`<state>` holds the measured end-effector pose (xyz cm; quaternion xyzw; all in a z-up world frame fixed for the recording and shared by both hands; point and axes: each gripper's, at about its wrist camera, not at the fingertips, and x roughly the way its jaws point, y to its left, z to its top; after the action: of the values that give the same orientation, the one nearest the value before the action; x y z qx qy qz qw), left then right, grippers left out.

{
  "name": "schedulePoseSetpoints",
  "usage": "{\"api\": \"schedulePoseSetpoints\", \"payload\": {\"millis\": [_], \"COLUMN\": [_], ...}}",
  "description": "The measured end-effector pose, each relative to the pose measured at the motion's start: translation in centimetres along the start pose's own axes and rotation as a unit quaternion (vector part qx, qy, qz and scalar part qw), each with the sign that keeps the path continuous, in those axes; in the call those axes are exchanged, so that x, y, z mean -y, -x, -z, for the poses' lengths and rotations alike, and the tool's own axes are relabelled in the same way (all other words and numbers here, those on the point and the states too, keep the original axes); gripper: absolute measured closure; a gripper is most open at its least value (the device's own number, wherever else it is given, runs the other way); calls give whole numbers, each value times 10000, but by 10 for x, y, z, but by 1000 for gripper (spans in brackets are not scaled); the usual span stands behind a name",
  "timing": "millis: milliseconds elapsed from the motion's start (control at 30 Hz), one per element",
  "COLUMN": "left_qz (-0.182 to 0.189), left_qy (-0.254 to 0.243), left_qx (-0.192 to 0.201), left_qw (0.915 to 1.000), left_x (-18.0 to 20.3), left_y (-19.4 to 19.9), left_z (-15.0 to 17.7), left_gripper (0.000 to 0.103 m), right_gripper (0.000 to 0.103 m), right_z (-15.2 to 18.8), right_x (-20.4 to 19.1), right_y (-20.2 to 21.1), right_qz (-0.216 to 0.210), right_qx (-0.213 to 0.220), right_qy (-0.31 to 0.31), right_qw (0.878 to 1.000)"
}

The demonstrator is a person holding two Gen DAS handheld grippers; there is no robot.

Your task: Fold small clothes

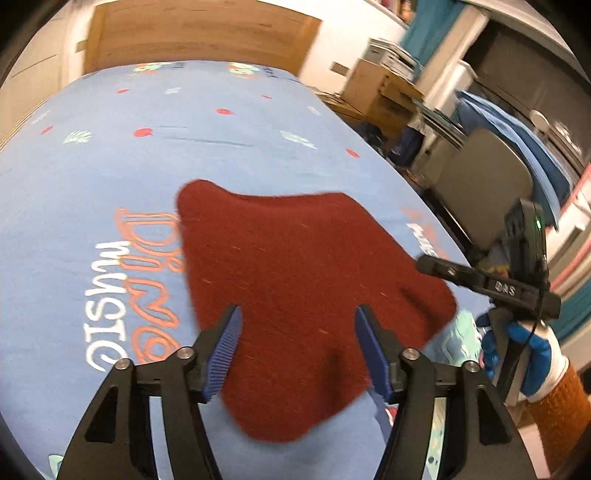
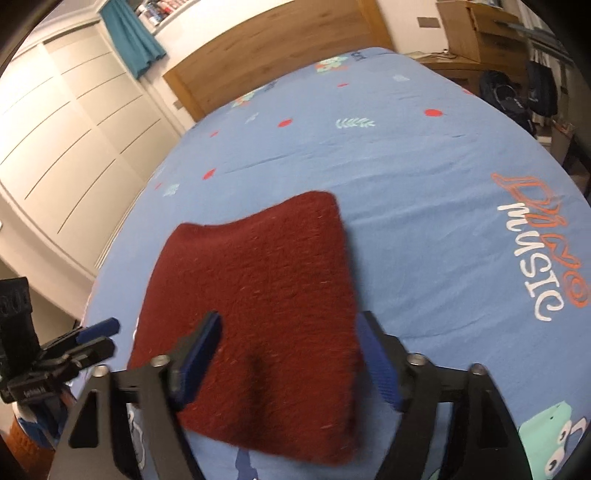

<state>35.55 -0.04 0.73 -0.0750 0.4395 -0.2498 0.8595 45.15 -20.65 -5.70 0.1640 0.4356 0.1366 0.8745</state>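
A dark red fuzzy garment [image 1: 295,280] lies flat on the blue printed bed sheet [image 1: 110,166]. It also shows in the right wrist view [image 2: 258,295]. My left gripper [image 1: 297,325] is open, its blue pads spread just above the near part of the cloth, holding nothing. My right gripper [image 2: 291,339] is open over the cloth's near edge, also empty. The right gripper shows from the side in the left wrist view [image 1: 428,264], at the cloth's right corner. The left gripper shows at the lower left of the right wrist view [image 2: 99,334].
The bed has a wooden headboard [image 1: 199,33] at the far end. Cardboard boxes [image 1: 380,88] and a folded grey chair [image 1: 480,184] stand to the bed's right. White wardrobe doors [image 2: 62,147] line the left side.
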Motion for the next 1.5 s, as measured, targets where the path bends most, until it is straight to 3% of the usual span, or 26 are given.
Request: {"api": "schedulePoseSetpoints", "payload": {"millis": [233, 367, 467, 600, 633, 700, 767, 867, 1067, 1200, 1300, 1433, 1500], "left_qz": [260, 646, 1128, 1837, 1931, 2051, 2209, 2370, 2540, 2429, 2084, 1225, 1170], "left_qy": [883, 1271, 1714, 2258, 2298, 2320, 2427, 2437, 2174, 2009, 1901, 1773, 1711], "left_qx": [-299, -398, -472, -533, -490, -431, -361, -224, 28, 187, 77, -515, -516], "left_qw": [9953, 9890, 9776, 9552, 9526, 9499, 9439, 9402, 9424, 9488, 9594, 9751, 9769], "left_x": [-48, -68, -89, -111, -112, -116, -123, -134, -147, -161, -174, -195, -199], "left_y": [-30, -46, -57, -74, -76, -77, -74, -56, -17, 16, 31, 25, 33], "left_z": [-5, -2, 2, 7, 6, 3, 0, 1, -15, -22, -21, -3, 7], "left_gripper": [42, 28, 22, 21, 22, 31, 43, 52, 54, 54, 53, 49, 47], "right_gripper": [23, 22, 22, 23, 24, 41, 48, 57, 61, 61, 61, 58, 53], "right_z": [6, 12, 16, 20, 20, 20, 20, 20, 9, 5, 9, 28, 32], "right_x": [35, 50, 62, 74, 75, 76, 75, 68, 39, 8, -9, -17, -13], "right_y": [-34, -55, -65, -73, -73, -72, -72, -66, -46, -46, -61, -96, -100], "right_qz": [-449, -895, -1268, -1725, -1777, -1879, -1918, -1996, -2366, -2629, -2789, -2353, -2292], "right_qx": [-633, -1014, -1161, -1176, -1176, -1204, -1188, -1035, -537, -447, -549, -1102, -1141], "right_qy": [-738, -1021, -1270, -1466, -1444, -1402, -1359, -1177, -900, -686, -706, -664, -705], "right_qw": [9942, 9855, 9769, 9669, 9663, 9646, 9647, 9673, 9659, 9613, 9561, 9634, 9641]}}
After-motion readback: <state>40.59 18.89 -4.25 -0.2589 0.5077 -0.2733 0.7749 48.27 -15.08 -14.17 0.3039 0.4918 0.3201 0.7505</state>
